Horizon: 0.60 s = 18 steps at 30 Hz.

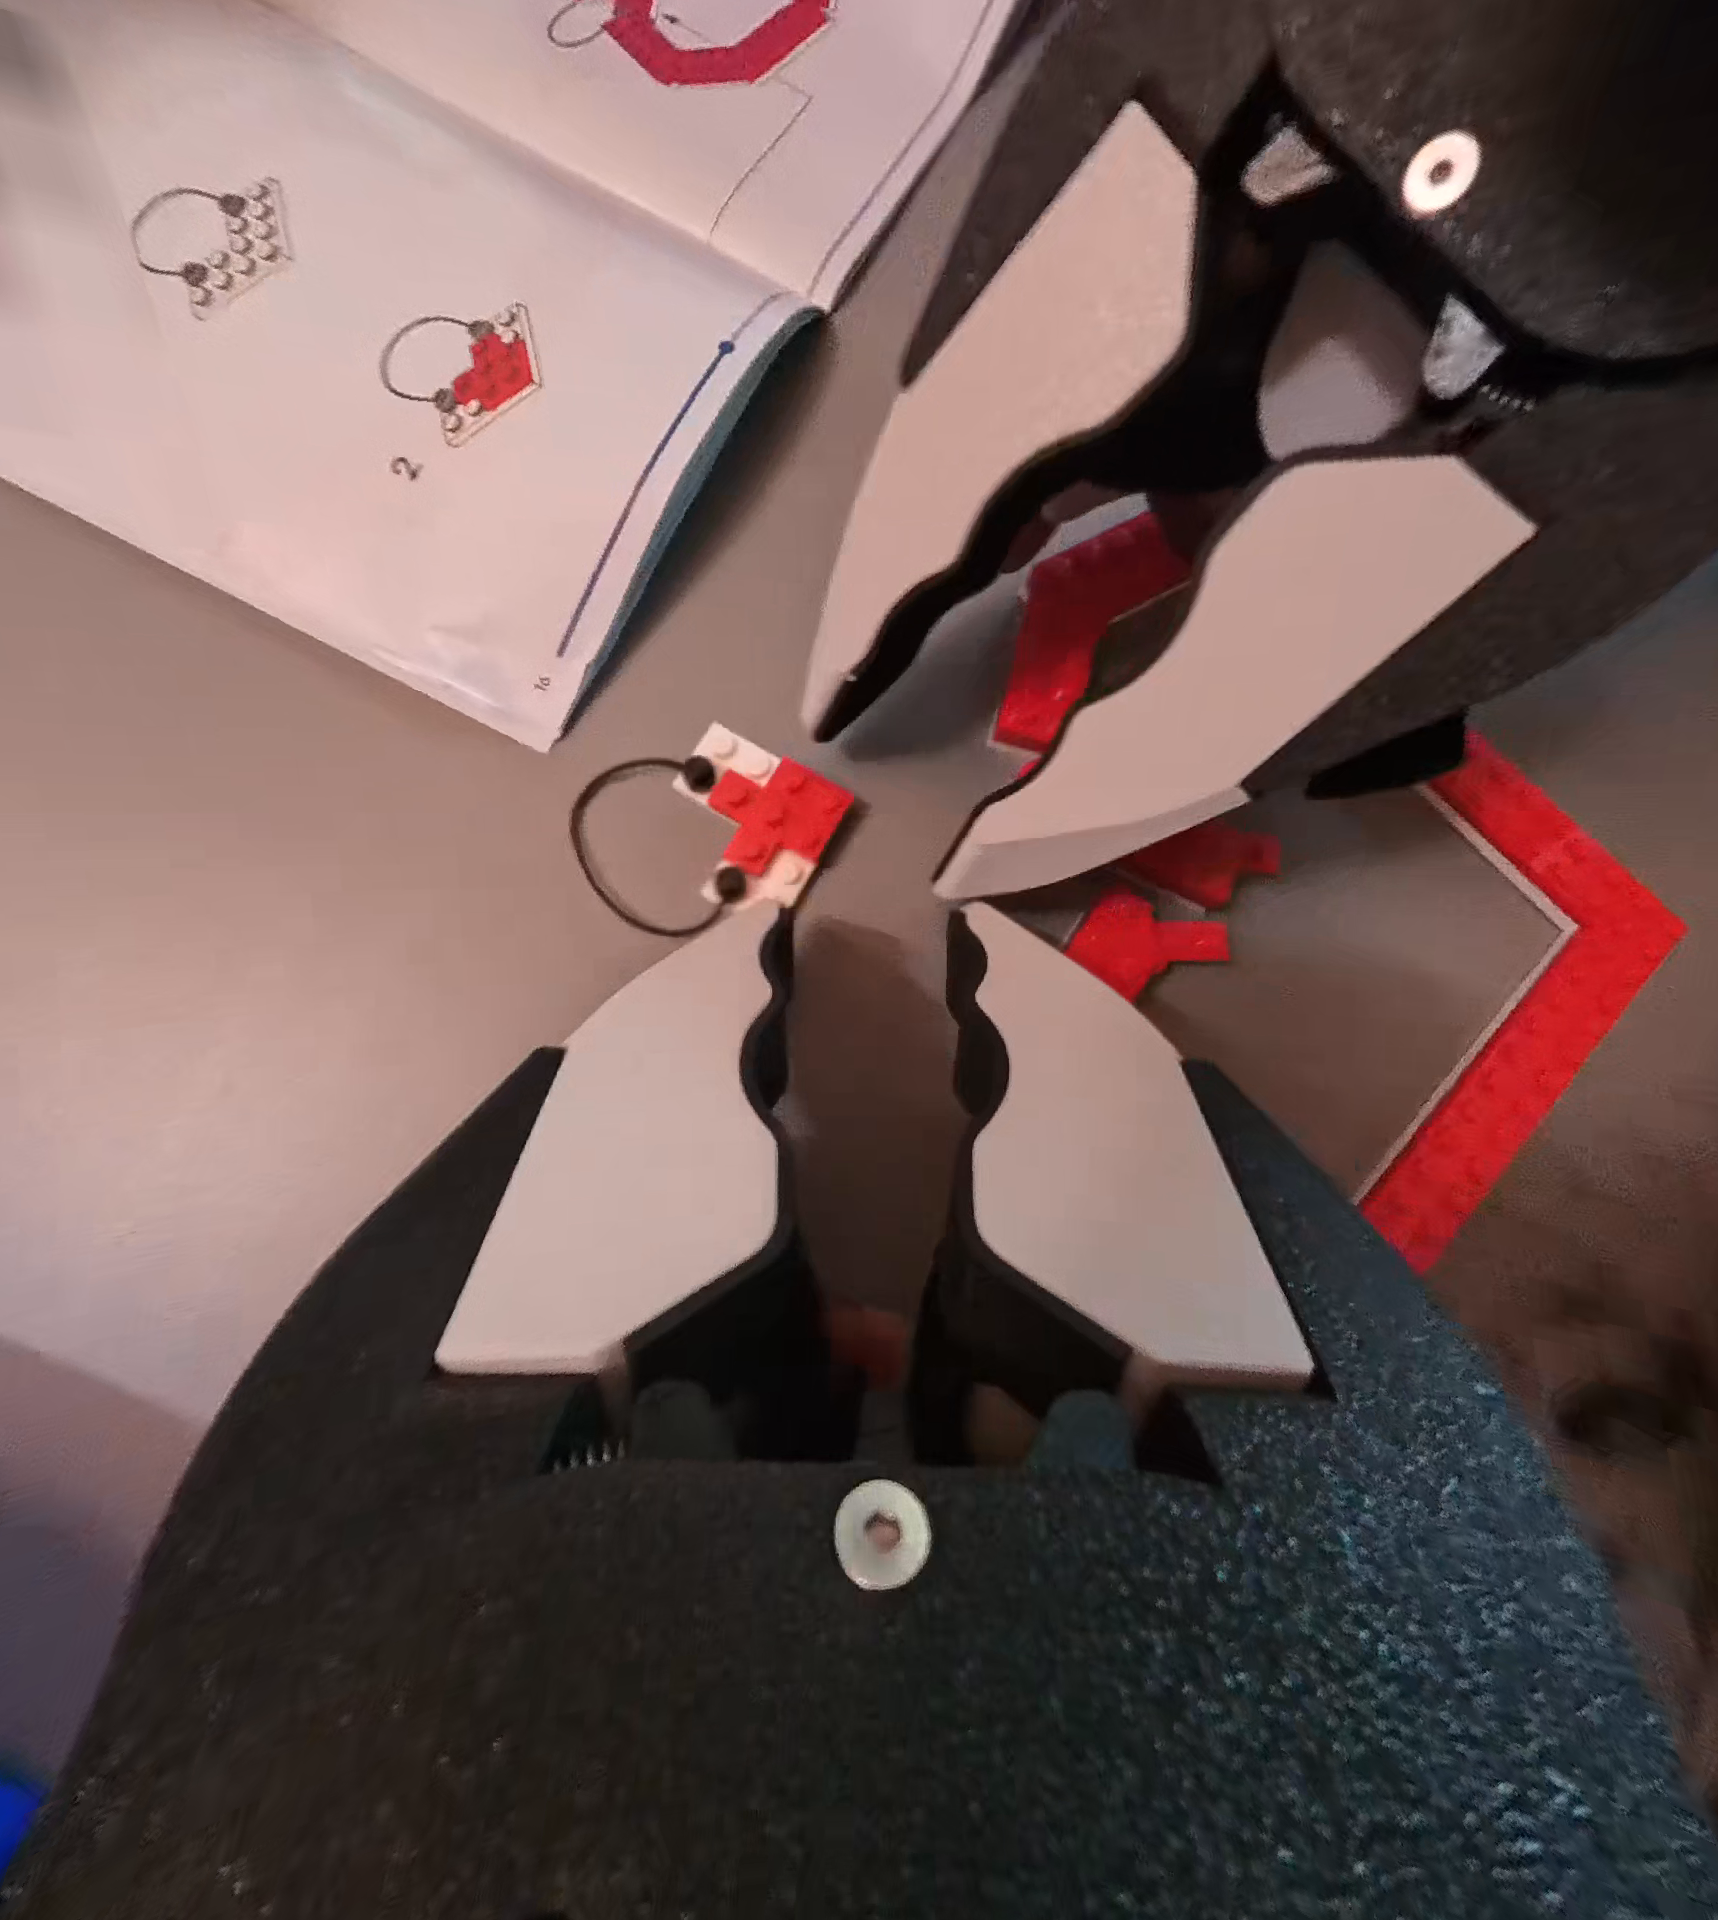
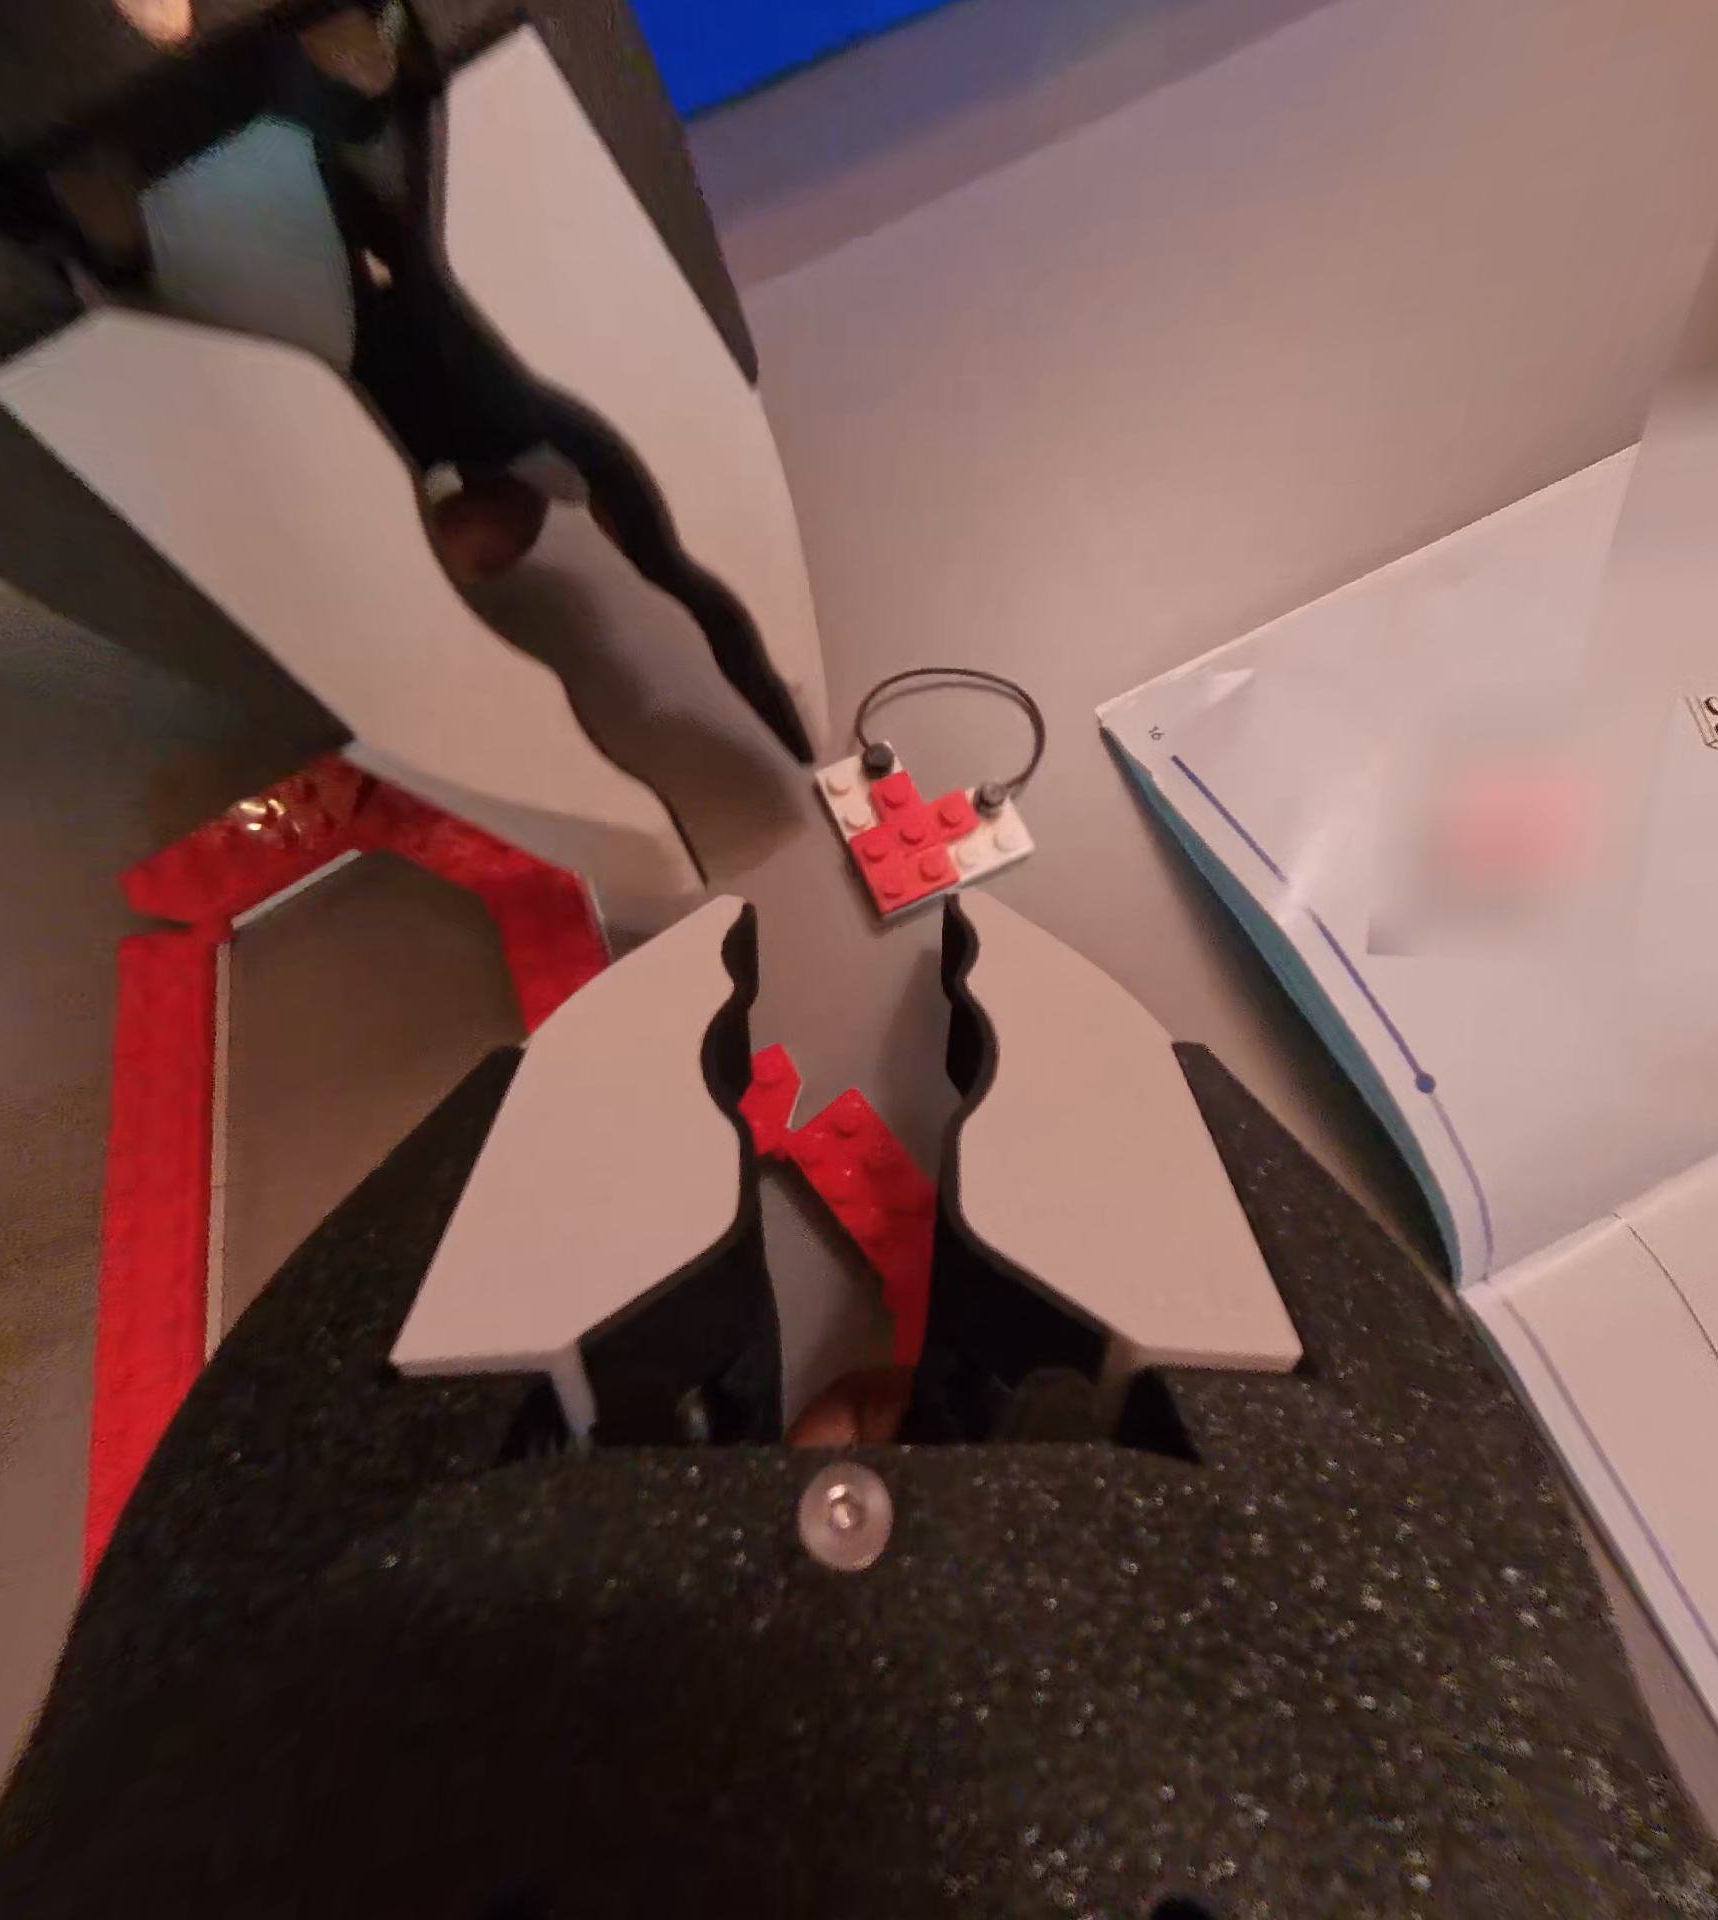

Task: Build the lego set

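Note:
A small white plate topped with red bricks (image 1: 782,816), with a black cord loop on two black studs, lies flat on the grey table. It also shows in the right wrist view (image 2: 912,836). My left gripper (image 1: 865,923) is open and empty, its tips just short of the plate. My right gripper (image 2: 847,920) is open and empty, its tips at the plate's near edge. The two grippers face each other over the plate: the right gripper (image 1: 886,805) comes in from the upper right, the left gripper (image 2: 751,805) from the upper left.
An open instruction booklet (image 1: 367,312) lies beside the plate, also in the right wrist view (image 2: 1457,987). A large red brick frame (image 1: 1561,987) (image 2: 159,1091) lies on the other side, with loose red pieces (image 1: 1146,935) (image 2: 834,1143) near it. A blue object (image 2: 761,42) sits at the table's far edge. My two grippers' fingertips are within a few centimetres of each other.

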{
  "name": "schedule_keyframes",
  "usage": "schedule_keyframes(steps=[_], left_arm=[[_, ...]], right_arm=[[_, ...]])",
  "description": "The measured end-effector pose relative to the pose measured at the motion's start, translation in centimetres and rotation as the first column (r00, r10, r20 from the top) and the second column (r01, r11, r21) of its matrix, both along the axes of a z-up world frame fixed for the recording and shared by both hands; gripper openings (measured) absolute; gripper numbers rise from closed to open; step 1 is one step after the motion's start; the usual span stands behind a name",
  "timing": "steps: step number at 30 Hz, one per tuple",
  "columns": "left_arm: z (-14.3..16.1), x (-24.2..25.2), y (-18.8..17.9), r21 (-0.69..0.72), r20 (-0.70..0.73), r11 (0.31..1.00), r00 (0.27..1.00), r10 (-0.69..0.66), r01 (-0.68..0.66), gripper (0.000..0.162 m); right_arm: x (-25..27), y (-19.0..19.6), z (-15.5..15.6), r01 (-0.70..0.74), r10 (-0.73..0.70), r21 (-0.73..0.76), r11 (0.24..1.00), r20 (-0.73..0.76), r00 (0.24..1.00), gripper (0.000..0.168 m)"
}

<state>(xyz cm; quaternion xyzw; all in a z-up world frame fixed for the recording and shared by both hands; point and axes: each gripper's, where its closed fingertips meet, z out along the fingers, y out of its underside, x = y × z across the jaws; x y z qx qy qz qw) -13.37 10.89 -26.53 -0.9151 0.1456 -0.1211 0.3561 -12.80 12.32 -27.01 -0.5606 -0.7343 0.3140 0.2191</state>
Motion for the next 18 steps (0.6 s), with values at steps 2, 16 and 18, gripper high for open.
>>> schedule_keyframes(steps=[2, 16, 18], left_arm=[[0.3, -0.9, -0.2, 0.019, -0.045, 1.0, 0.999, 0.021, -0.02, 0.027], [1.6, -0.3, -3.8, 0.163, -0.153, 0.985, 0.988, -0.037, 0.062, 0.03], [1.7, 0.1, -4.1, 0.165, -0.163, 0.983, 0.985, -0.052, 0.079, 0.03]], right_arm=[[0.5, 0.1, -0.1, 0.005, -0.005, 0.011, 1.0, 0.001, 1.0, 0.034], [-0.4, -0.7, 2.2, -0.269, 0.27, 0.029, 0.963, -0.07, 0.96, 0.029], [-1.1, -1.0, 1.9, -0.375, 0.381, 0.1, 0.922, -0.042, 0.924, 0.027]])
